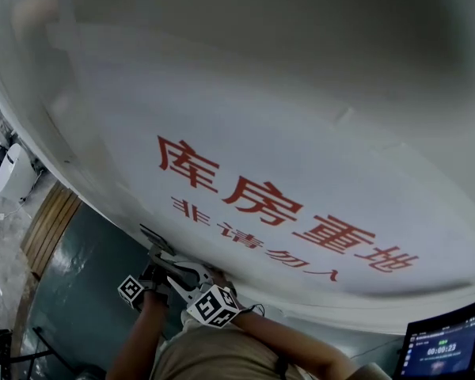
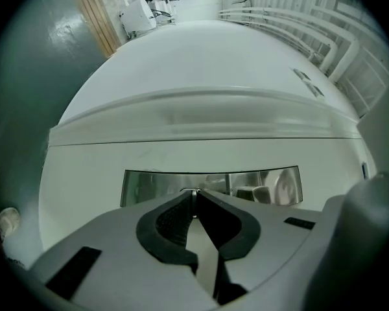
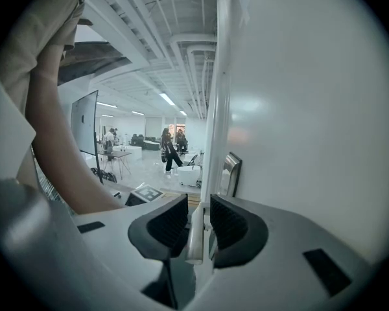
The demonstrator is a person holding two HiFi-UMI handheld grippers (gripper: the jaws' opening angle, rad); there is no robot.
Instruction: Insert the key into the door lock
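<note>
The white door (image 1: 261,93) with red lettering fills the head view. Low on it, both grippers meet at the lock. My left gripper (image 2: 195,193) is shut on a thin metal key (image 2: 194,203). The key's tip points straight at the shiny steel lock plate (image 2: 259,185), very close to it; whether it touches is hidden. My right gripper (image 3: 196,203) has its jaws closed round a pale door handle bar (image 3: 194,235), beside the lock plate (image 3: 230,173). In the head view the left gripper (image 1: 154,266) and the right gripper (image 1: 191,277) sit side by side.
A tablet screen (image 1: 443,347) glows at the lower right. Wooden boards (image 1: 51,224) lean at the left of the door, beside a dark grey-green surface (image 1: 87,299). The person's arm (image 3: 58,141) crosses the right gripper view, with people (image 3: 168,151) in a hall beyond.
</note>
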